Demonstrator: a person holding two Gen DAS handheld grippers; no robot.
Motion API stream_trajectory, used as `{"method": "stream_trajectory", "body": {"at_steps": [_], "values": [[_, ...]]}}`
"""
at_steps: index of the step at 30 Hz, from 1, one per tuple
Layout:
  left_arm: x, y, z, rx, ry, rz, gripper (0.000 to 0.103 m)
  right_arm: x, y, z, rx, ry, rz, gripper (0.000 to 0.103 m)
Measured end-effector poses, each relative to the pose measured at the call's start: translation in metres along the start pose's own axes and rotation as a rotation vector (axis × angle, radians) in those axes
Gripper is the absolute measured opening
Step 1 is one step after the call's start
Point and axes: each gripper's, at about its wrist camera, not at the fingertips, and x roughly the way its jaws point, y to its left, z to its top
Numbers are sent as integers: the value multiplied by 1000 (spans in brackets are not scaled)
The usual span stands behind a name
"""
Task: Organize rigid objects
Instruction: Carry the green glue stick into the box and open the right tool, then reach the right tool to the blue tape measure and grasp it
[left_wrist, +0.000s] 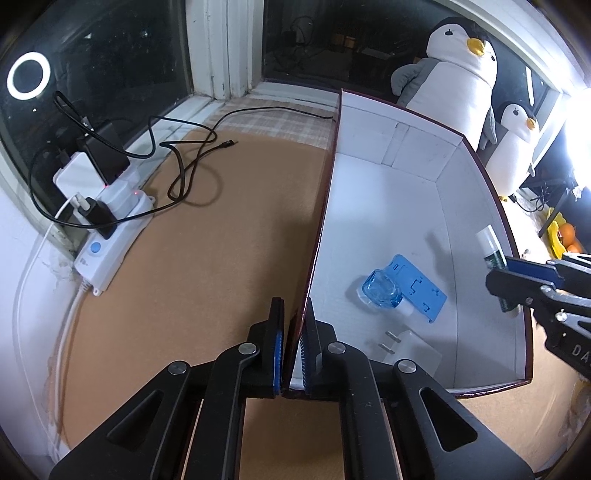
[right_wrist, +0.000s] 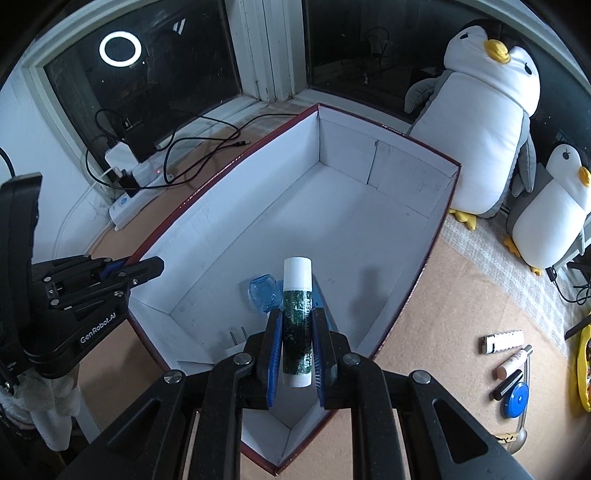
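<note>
A: What does the stick look like?

B: The lip balm tube (right_wrist: 297, 325) has a white cap, a dark green label with pale lettering, and a white base. It points lengthwise away from the camera, cap end forward.

A: And where does it sit against the tool?

B: The right gripper (right_wrist: 297, 345) has its two blue-padded fingers closed on the tube's labelled middle, one on each side, with the cap sticking out past the tips. The tube hangs over the near end of the box (right_wrist: 421, 275), above its white floor.

A: What about the other hand?

B: The left gripper (left_wrist: 293, 345) is pinched nearly closed on the box's left wall, one finger outside and one inside, near that wall's near corner.

A: Anything already in the box?

B: On the box floor, near its front end, a clear blue bottle (left_wrist: 380, 288) lies touching a flat blue plastic stand (left_wrist: 417, 288). A white plug (left_wrist: 406, 345) with two metal prongs rests closer to the front wall.

A: And outside the box?

B: To the right of the box, on the tan mat (right_wrist: 447, 332), lie a white lighter (right_wrist: 504, 341), a beige tube (right_wrist: 513, 363), a black stick (right_wrist: 508, 386) and a round blue tape measure (right_wrist: 515, 400), close together. Two plush penguins (right_wrist: 487, 118) stand beyond the box's right wall. A power strip (left_wrist: 110, 236) lies to the left of the box.
</note>
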Motion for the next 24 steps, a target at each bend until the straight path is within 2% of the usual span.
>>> {"method": "stream_trajectory", "body": {"at_steps": [5, 8, 9, 17, 24], "values": [[0, 0, 0, 1, -2, 1, 7, 2, 3, -1, -22, -5, -14, 16], [0, -1, 0, 4, -2, 5, 7, -3, 4, -3, -23, -22, -12, 37], [0, -1, 0, 5, -2, 6, 7, -5, 3, -4, -24, -32, -15, 40], [0, -2, 1, 7, -1, 15, 7, -23, -23, -18, 44, -65, -6, 40], [1, -3, 4, 10, 4, 25, 7, -40, -83, -53, 160, -79, -44, 40]]}}
